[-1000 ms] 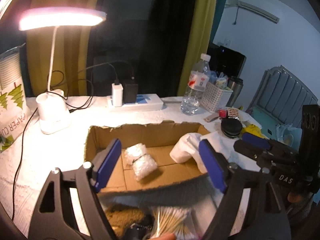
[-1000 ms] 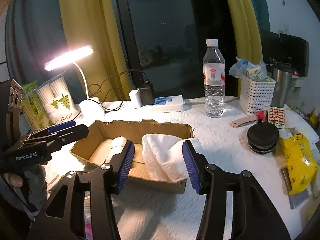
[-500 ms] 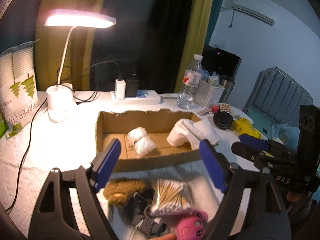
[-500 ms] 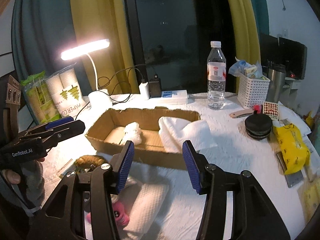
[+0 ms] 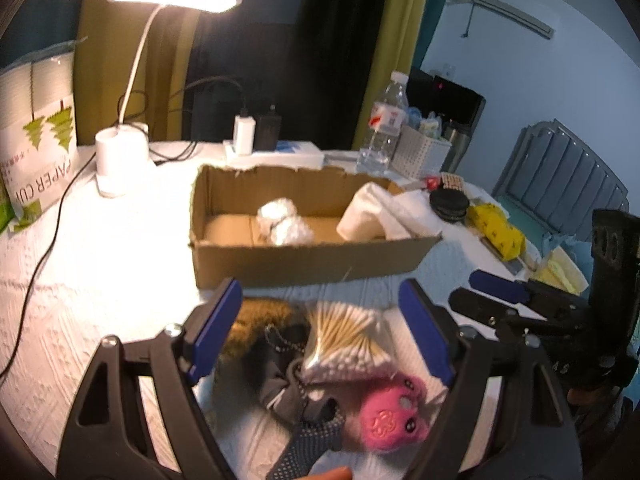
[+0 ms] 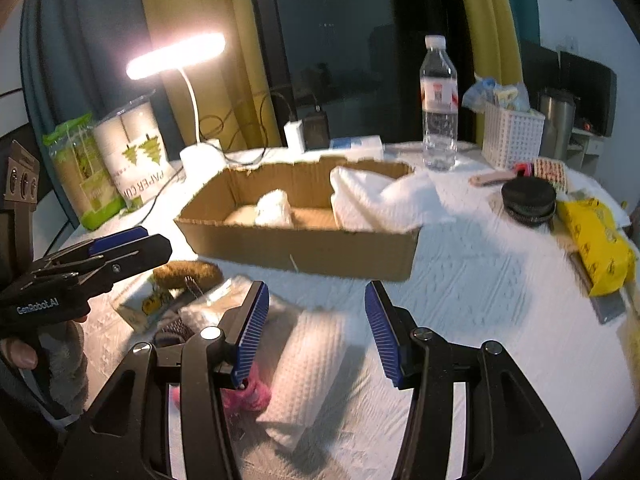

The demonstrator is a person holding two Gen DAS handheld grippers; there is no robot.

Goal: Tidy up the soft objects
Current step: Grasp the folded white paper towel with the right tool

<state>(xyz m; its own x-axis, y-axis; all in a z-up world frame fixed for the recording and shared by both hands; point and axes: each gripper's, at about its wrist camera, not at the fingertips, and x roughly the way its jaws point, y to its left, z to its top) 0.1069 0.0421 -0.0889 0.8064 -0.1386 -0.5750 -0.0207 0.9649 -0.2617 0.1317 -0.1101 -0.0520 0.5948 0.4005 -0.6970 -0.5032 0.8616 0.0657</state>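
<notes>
A cardboard box (image 5: 304, 258) (image 6: 312, 250) holds two white wrapped bundles (image 5: 282, 224) and a white towel (image 5: 380, 216) (image 6: 376, 200) draped over its right end. In front of it lies a pile: a brown furry piece (image 5: 256, 320) (image 6: 188, 274), a bag of cotton swabs (image 5: 348, 344), a pink plush toy (image 5: 390, 412) (image 6: 244, 396), a dotted dark glove (image 5: 308, 440) and a folded white cloth (image 6: 310, 368). My left gripper (image 5: 320, 330) is open above the pile. My right gripper (image 6: 316, 332) is open over the folded cloth.
A lit desk lamp (image 5: 120, 160), a paper cup pack (image 5: 36, 132), a power strip (image 5: 276, 152), a water bottle (image 6: 438, 108), a white basket (image 6: 512, 136), a black round case (image 6: 528, 200) and a yellow pack (image 6: 596, 240) stand around the box on the white-covered table.
Both grippers have pulled back from the box toward the near edge. The pile in front of the box has come into view. Both stay open.
</notes>
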